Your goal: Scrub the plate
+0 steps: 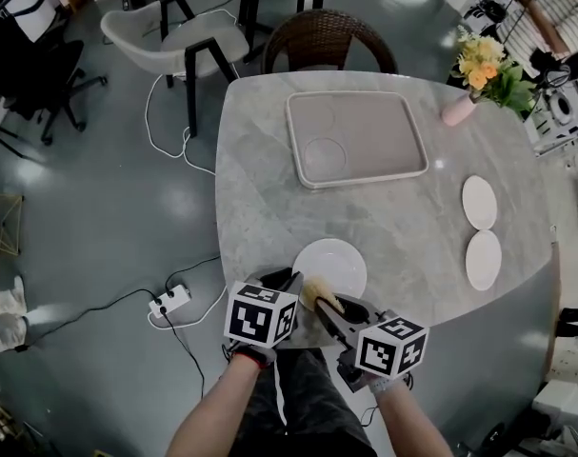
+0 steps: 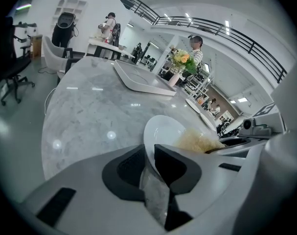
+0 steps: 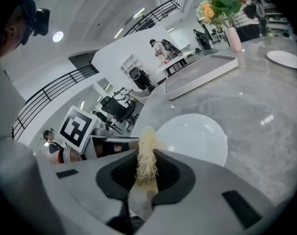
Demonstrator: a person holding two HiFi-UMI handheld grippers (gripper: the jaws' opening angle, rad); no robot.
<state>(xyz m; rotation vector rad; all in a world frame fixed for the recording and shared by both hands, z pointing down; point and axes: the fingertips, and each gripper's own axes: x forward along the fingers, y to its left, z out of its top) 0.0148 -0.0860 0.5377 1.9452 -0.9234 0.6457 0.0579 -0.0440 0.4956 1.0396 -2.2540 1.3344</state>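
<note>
My left gripper [image 2: 149, 151] has its fingers pinching the plate's [image 2: 164, 130] near rim; the right gripper [image 3: 147, 159] has its fingers squeezing the fibrous scrubber [image 3: 147, 140] just beside.

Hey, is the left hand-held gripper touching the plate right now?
Touching. In the left gripper view, the near rim of the plate sits pinched between the two pads of the left hand-held gripper.

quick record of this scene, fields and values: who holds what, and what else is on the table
left gripper: shut on the rim of the plate
right gripper: shut on scrubber
scrubber place: at the plate's near edge
surface: grey marble table
also on table: tray, two small plates, flower vase
</note>
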